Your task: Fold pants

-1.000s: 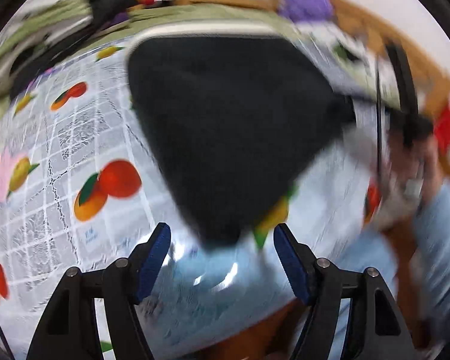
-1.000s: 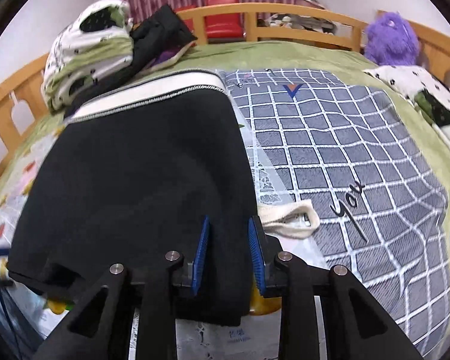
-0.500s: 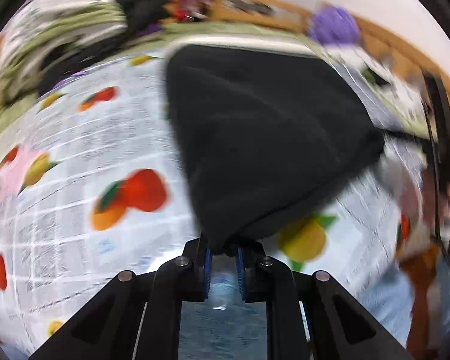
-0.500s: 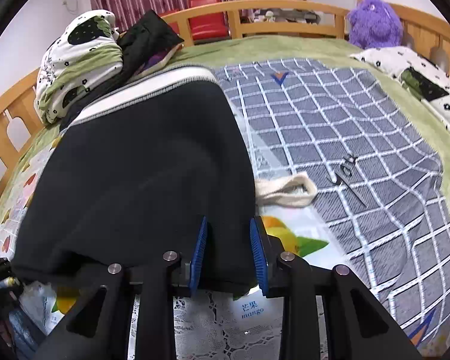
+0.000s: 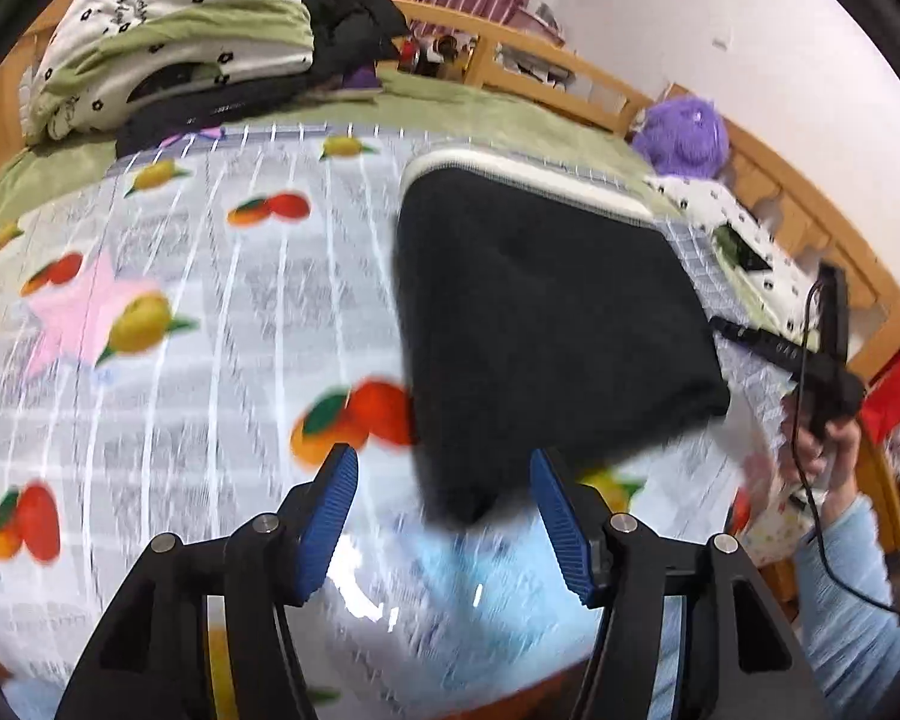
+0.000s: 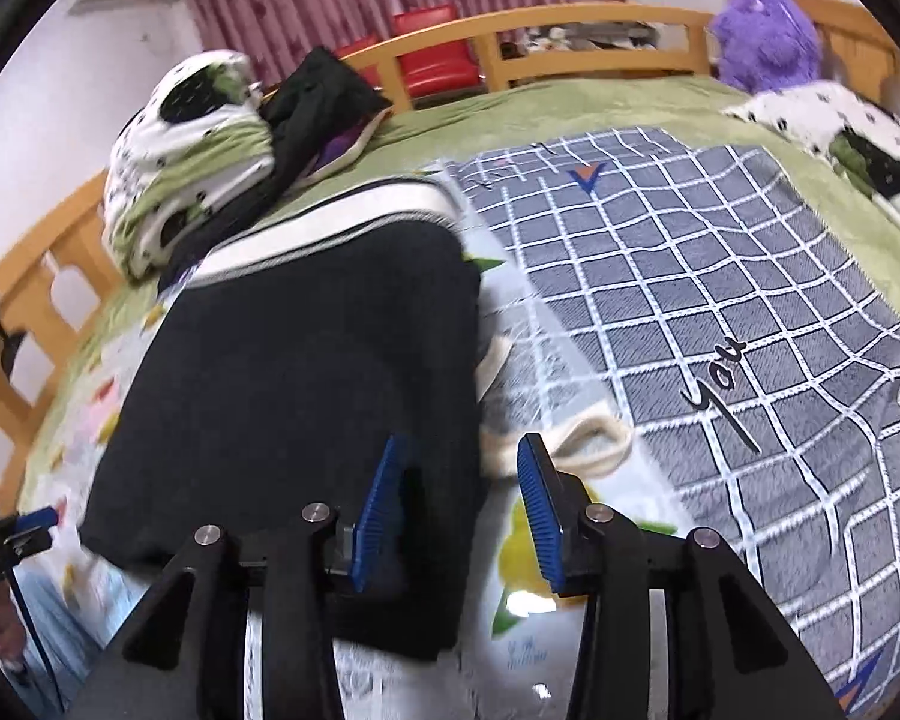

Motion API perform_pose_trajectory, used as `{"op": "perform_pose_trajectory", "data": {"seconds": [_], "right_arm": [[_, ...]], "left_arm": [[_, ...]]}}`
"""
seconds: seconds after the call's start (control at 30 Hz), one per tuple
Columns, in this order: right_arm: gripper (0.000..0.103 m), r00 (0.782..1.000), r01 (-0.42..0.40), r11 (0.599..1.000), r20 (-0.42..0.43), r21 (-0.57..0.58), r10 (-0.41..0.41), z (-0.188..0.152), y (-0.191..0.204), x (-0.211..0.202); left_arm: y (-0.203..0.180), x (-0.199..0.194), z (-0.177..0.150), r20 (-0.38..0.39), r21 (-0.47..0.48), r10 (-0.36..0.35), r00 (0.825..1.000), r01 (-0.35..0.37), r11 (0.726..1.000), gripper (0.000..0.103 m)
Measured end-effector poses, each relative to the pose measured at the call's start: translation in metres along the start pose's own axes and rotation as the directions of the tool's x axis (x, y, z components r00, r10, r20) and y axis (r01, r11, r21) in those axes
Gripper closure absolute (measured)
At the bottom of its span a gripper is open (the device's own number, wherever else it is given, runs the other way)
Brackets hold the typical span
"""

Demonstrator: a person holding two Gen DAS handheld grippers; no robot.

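The black pants (image 5: 546, 324) lie folded on the fruit-print sheet (image 5: 210, 312), with a white waistband (image 5: 528, 177) at the far end. My left gripper (image 5: 444, 516) is open just short of the near corner of the pants. In the right wrist view the pants (image 6: 306, 396) lie left of centre, and a cream drawstring loop (image 6: 588, 444) pokes out at their right. My right gripper (image 6: 459, 507) is open at the near right edge of the pants, holding nothing.
A grey checked blanket (image 6: 720, 300) covers the right of the bed. A pile of bedding and dark clothes (image 5: 168, 42) sits at the far left. A purple plush toy (image 5: 684, 135) sits by the wooden bed rail (image 6: 540, 30). A hand holds the other gripper (image 5: 828, 372) at right.
Both grippers were shut on the near edge of the pants half a second ago; both have opened and let the cloth drop. The left one has pulled back slightly.
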State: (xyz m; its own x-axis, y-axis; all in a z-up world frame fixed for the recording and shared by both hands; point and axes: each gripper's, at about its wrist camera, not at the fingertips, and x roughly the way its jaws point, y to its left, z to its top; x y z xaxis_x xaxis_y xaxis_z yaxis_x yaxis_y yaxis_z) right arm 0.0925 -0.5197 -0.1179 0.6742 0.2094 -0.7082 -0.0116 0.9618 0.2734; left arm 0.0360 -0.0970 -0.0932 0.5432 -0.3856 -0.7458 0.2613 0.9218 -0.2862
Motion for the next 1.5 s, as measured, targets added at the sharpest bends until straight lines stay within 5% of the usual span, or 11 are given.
{"op": "perform_pose_trajectory", "data": {"seconds": [0.23,0.43,0.57,0.73,0.8,0.9,1.0,1.27,1.33,1.43,1.5], "right_arm": [[0.049,0.997,-0.023,0.998,-0.066,0.055,0.027,0.03,-0.003,0.05],[0.042,0.99,-0.073,0.997,-0.117,0.014,0.074,0.048,-0.002,0.083],[0.041,0.964,-0.149,0.989,-0.221,0.003,0.146,0.059,0.003,0.109],[0.051,0.963,-0.131,0.991,-0.239,-0.011,0.125,0.059,0.017,0.121],[0.08,0.97,-0.129,0.991,-0.202,0.037,0.134,0.063,0.017,0.102],[0.083,0.96,-0.205,0.972,-0.167,0.119,0.223,0.07,0.034,0.068],[0.083,0.961,-0.209,0.975,-0.167,0.076,0.219,0.063,0.083,0.053],[0.082,0.863,-0.42,0.905,-0.279,0.066,0.421,0.012,0.21,0.1],[0.078,0.882,-0.393,0.92,-0.291,-0.014,0.372,-0.004,0.227,0.118],[0.065,0.921,-0.31,0.95,-0.261,-0.046,0.289,-0.01,0.228,0.126],[0.056,0.964,-0.174,0.978,-0.223,-0.117,0.145,-0.013,0.236,0.107]], "left_arm": [[0.0,0.095,0.072,-0.097,-0.054,-0.06,0.993,0.055,0.997,0.043],[0.025,0.16,0.085,-0.16,-0.201,-0.119,0.98,0.086,0.976,0.039],[0.024,0.175,0.091,-0.195,-0.186,-0.148,0.97,0.112,0.976,0.04],[0.019,0.164,0.092,-0.155,-0.187,-0.161,0.975,0.131,0.974,0.076],[0.025,0.15,0.1,-0.146,-0.21,-0.209,0.967,0.176,0.962,0.081],[0.04,0.113,0.111,-0.124,-0.241,-0.268,0.956,0.233,0.942,0.083],[0.063,0.063,0.111,-0.104,-0.184,-0.179,0.978,0.158,0.97,0.083],[0.184,0.01,0.057,-0.192,-0.253,0.004,0.981,-0.054,0.966,0.074],[0.204,0.02,0.039,-0.248,-0.28,0.019,0.969,-0.091,0.956,0.059],[0.204,0.008,0.029,-0.218,-0.258,0.027,0.976,-0.084,0.963,0.054],[0.193,-0.01,0.027,-0.194,-0.176,0.122,0.973,-0.157,0.972,0.054]]}}
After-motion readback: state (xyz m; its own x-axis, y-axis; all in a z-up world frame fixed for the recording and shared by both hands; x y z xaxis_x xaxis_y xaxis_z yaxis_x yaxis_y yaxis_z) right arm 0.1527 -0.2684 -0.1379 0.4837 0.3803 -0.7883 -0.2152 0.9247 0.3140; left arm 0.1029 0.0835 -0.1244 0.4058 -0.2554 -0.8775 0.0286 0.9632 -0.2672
